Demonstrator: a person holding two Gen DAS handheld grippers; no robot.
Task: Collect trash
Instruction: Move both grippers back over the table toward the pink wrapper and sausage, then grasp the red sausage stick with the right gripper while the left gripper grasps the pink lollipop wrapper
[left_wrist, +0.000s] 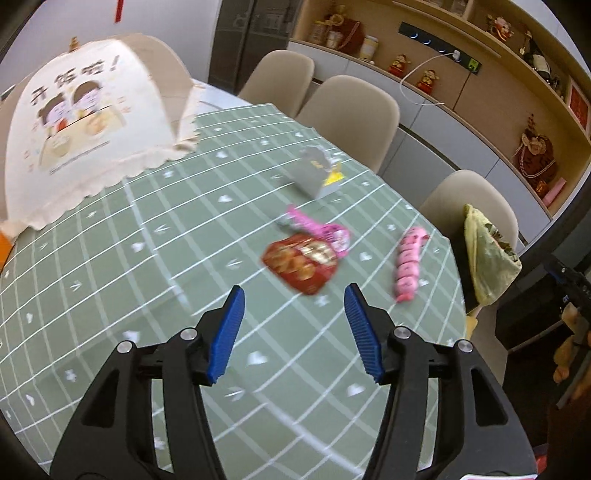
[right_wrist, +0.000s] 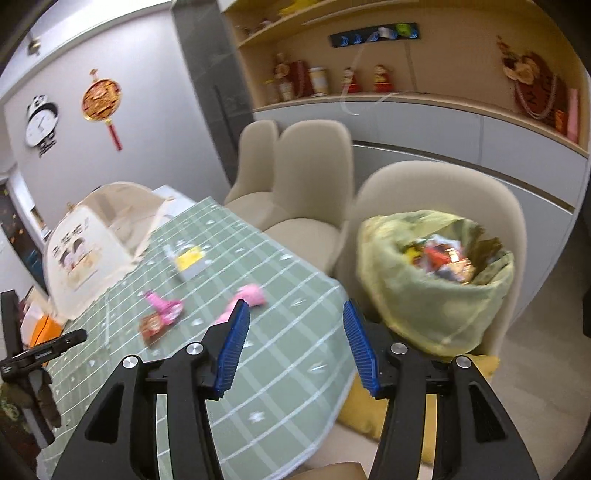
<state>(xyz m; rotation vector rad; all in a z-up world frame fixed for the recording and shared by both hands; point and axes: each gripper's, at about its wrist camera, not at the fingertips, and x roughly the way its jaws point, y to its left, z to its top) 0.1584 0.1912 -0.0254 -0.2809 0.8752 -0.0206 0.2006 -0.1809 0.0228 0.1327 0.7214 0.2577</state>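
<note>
Wrappers (left_wrist: 301, 263) litter the green tablecloth (left_wrist: 110, 295); both tongs empty.

Motion blur smears the red snack wrapper (left_wrist: 301, 264) and grey carton (left_wrist: 314, 171) on the green checked tablecloth (left_wrist: 110, 295); their print is unreadable. At three o'clock, a chair hides most of the yellow-green trash bag (left_wrist: 487, 254), its contents (right_wrist: 443, 258) an indistinct jumble.
</note>
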